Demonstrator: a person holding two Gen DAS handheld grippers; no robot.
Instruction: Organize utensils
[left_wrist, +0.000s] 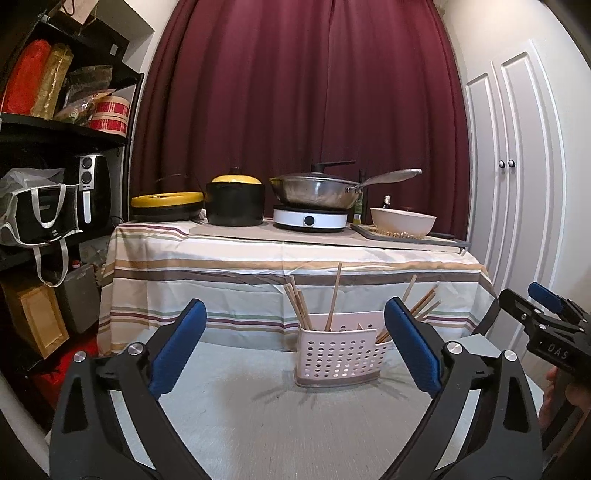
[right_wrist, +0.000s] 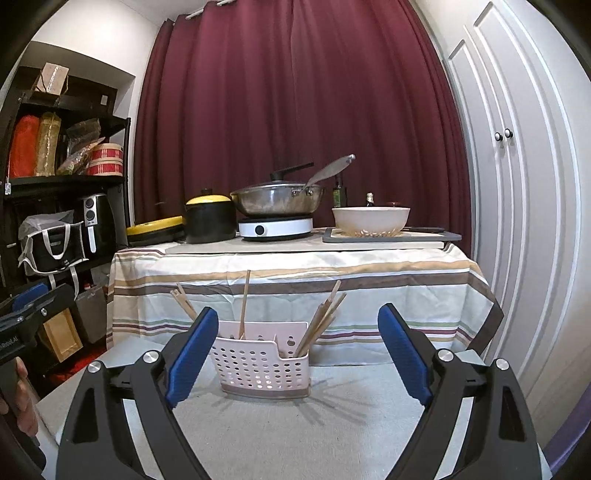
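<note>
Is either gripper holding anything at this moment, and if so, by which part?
Nothing is held. The left gripper and right gripper both stand open with empty jaws; the chopsticks sit in the pink basket.

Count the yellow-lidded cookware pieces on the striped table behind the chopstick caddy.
2. A flat yellow-lidded pan sits at the table's left end; a black pot with a yellow lid stands just right of it, beside the white hotplate. Nothing suggests a hidden third.

A home cooking corner: a wok (left_wrist: 314, 192) sits on an induction hob (left_wrist: 310, 219), a striped tablecloth (left_wrist: 221, 266) drapes the table, an air fryer (left_wrist: 88, 192) fills the pantry shelf, maroon curtain (left_wrist: 295, 92) behind.
</note>
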